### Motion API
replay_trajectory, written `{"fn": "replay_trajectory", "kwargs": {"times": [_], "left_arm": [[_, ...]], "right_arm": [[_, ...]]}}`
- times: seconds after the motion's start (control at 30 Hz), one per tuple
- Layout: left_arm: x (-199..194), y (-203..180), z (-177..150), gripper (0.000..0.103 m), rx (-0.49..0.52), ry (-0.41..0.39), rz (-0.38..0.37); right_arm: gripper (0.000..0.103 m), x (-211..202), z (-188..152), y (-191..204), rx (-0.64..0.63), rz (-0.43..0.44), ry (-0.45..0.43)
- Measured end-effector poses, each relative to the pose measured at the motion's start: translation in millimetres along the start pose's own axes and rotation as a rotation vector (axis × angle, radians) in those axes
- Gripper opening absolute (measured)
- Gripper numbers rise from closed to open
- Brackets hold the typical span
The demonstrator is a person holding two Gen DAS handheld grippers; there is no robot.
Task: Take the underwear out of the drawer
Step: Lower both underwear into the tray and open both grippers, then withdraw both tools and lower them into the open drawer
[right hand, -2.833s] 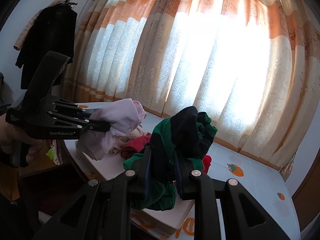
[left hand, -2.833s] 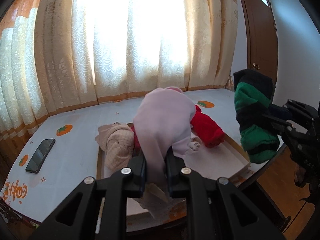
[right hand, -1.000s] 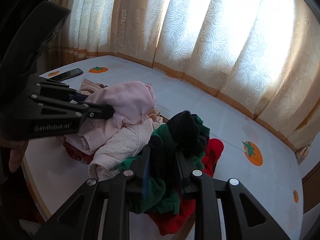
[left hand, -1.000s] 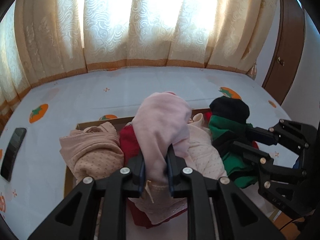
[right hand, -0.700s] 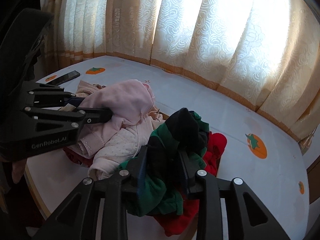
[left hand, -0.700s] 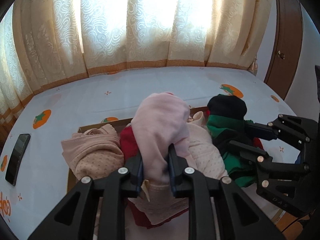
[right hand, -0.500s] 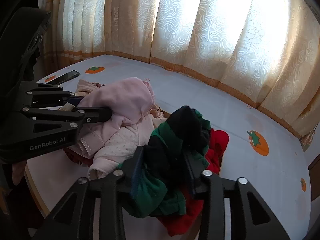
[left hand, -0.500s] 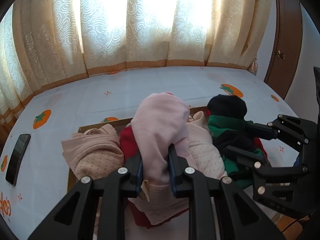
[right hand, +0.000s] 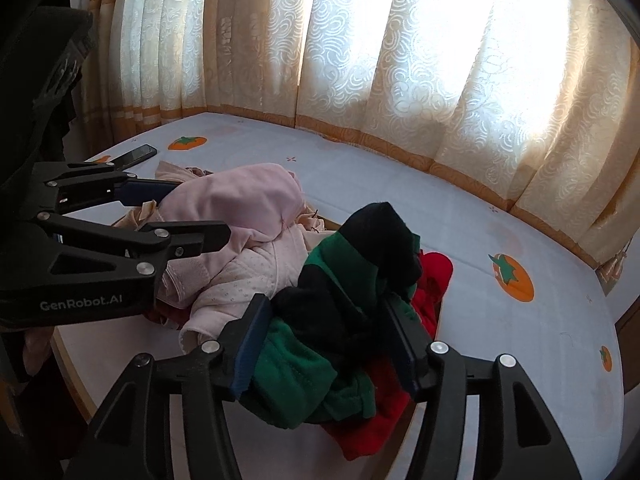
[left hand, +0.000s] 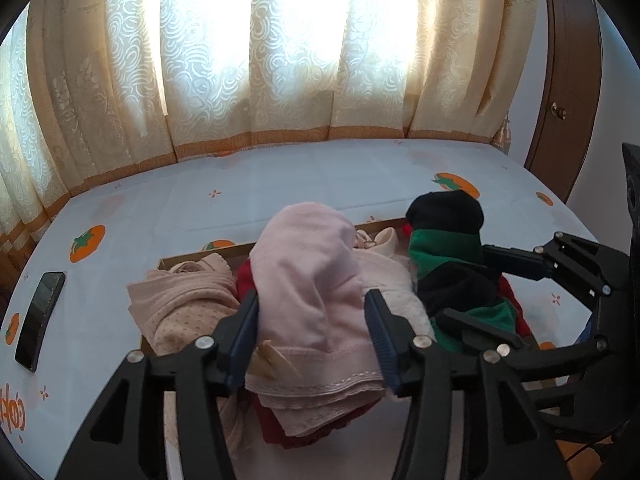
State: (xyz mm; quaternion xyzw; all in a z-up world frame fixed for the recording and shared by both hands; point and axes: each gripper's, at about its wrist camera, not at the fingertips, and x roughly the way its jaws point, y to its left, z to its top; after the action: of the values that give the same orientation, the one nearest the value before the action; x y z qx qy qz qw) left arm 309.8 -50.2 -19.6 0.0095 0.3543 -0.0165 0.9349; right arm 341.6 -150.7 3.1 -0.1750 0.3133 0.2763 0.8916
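Your left gripper (left hand: 312, 334) was opening around the pink underwear (left hand: 308, 276), your right gripper (right hand: 328, 336) around the green-black underwear (right hand: 340, 292); both pieces lay slack on the pile in the drawer (left hand: 192, 257), mid-frame. They looked light and soft; pinch a thick fold. Only the right view showed the red garment (right hand: 434, 276) clearly beneath.

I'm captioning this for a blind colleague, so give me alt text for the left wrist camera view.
The left gripper, its jaws opening, straddles a pale pink garment lying on a heap of underwear in a shallow drawer set on a persimmon-print sheet. To the right, the right gripper brackets a green and black garment; a phone lies at far left.
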Motion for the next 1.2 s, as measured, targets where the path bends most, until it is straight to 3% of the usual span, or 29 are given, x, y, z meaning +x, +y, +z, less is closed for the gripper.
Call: {"fn": "replay_trajectory", "kwargs": {"times": [0.13,0.23,0.73,0.87,1.2], "left_arm": [[-6,-1,0,0.063,0.000,-0.015,-0.001],[-9,-4,0,0.064,0.007,-0.021,0.004],[-21,-5,-6,0.078,0.017,-0.036,0.024],[-31,-4,-9,0.093,0.015,-0.058,0.026],[-55,-2,-27,0.093,-0.002,-0.075,-0.008]], "right_arm": [[0.062,-5,0,1,0.008,-0.002,-0.013],[0.068,-9,0,2,0.010,0.001,-0.022],[0.072,-21,-6,3,0.039,-0.019,-0.033],[0.074,-33,-10,7,0.038,-0.020,-0.038],[0.075,-70,-28,27,0.063,0.033,-0.057]]}}
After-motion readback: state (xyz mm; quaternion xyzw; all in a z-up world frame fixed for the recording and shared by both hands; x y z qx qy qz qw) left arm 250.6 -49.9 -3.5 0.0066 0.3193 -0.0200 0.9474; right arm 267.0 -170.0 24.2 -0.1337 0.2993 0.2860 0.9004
